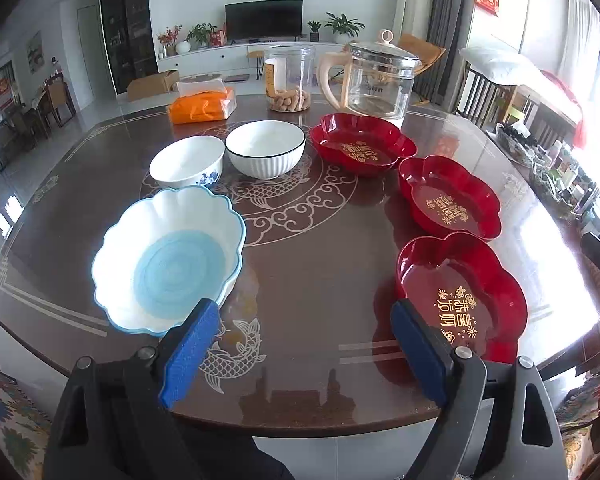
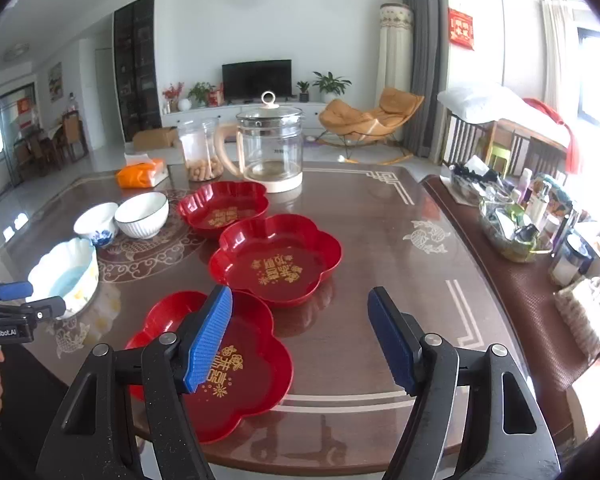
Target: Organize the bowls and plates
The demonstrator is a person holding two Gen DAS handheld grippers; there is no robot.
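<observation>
Three red flower-shaped plates lie apart on the brown table (image 1: 320,264): near (image 1: 460,296) (image 2: 236,364), middle (image 1: 448,198) (image 2: 276,260), far (image 1: 362,144) (image 2: 222,208). A scalloped white-and-blue bowl (image 1: 168,260) (image 2: 66,274) sits front left. Behind it stand a blue-flowered white bowl (image 1: 187,162) (image 2: 96,224) and a ribbed white bowl (image 1: 265,148) (image 2: 142,214). My left gripper (image 1: 304,312) is open and empty above the table between the scalloped bowl and the near plate. My right gripper (image 2: 300,300) is open and empty, its left finger over the near plate.
At the back of the table stand a glass kettle (image 1: 374,80) (image 2: 272,148), a clear jar of snacks (image 1: 289,78) (image 2: 200,152) and an orange tissue pack (image 1: 202,106) (image 2: 142,172). A cluttered side shelf (image 2: 520,220) runs along the right.
</observation>
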